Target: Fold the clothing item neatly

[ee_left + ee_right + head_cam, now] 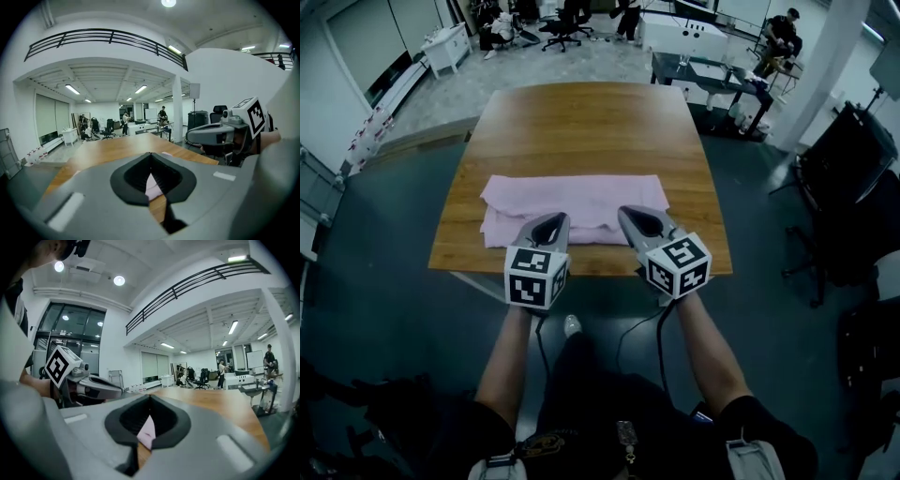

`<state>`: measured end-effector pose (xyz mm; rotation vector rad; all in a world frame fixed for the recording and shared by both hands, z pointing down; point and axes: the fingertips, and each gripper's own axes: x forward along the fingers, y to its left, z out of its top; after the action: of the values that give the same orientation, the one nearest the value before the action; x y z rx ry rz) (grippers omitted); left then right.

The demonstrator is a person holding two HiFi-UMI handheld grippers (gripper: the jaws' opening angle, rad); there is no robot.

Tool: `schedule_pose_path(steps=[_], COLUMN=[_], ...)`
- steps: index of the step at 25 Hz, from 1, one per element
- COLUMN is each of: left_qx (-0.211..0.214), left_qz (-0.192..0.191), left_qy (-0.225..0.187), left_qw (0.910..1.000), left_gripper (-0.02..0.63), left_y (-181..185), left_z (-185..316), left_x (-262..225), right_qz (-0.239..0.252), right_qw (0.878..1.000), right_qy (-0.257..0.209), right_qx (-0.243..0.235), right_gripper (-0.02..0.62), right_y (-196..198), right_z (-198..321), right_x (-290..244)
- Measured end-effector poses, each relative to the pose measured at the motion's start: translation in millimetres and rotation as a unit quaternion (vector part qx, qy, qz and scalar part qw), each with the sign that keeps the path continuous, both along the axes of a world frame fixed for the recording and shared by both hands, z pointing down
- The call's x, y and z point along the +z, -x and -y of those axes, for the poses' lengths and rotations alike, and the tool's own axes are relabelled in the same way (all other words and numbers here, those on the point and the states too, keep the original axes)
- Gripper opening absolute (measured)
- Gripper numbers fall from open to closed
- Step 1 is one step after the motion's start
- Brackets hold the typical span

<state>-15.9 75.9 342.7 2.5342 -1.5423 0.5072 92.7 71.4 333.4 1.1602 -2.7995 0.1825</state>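
Nearest us, both forearms reach out from the bottom of the head view. We hold the left gripper (551, 218) and right gripper (630, 213) side by side, raised above the near table edge. Both point away from us, marker cubes toward the camera. Left claw: jaws pressed together, nothing between them. Right claw: same, closed and empty. Through the slot behind each pair of jaws we only see pink fabric lying further out. The pink shirt (572, 199) lies folded into a wide flat rectangle on the near half of the wooden table (581, 122), apart from both claws. The far half shows bare wood. Beyond: grey floor, office chairs (562, 28), a white desk (680, 33).
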Motion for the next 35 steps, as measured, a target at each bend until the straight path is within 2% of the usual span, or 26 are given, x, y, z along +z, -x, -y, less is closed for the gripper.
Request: schedule_pose_path(steps=[6,14,35], left_qx=[0.014,0.016,0.034], left_qz=[-0.021,-0.044,-0.047], left_qy=[-0.007,-0.017,-0.029], left_qw=[0.9997,0.9988,0.9979], left_gripper=[0.008,0.008,0.008], left_y=[-38.2,-52.6,-56.1], left_z=[-59.7,-113.0,-147.7], left_x=[-17.0,-35.2,-54.1], right_qz=[0.032,0.038,0.052], right_qw=[0.999,0.999,0.998], right_qy=[-0.003,-0.010,-0.015], right_qx=[-0.010,-0.032,-0.023], right_gripper=[0.002,0.002,0.002], right_y=[-15.1,-13.3,-3.9], right_z=[-54.3,-113.9,-149.3], right_x=[-21.5,-37.3,-54.9])
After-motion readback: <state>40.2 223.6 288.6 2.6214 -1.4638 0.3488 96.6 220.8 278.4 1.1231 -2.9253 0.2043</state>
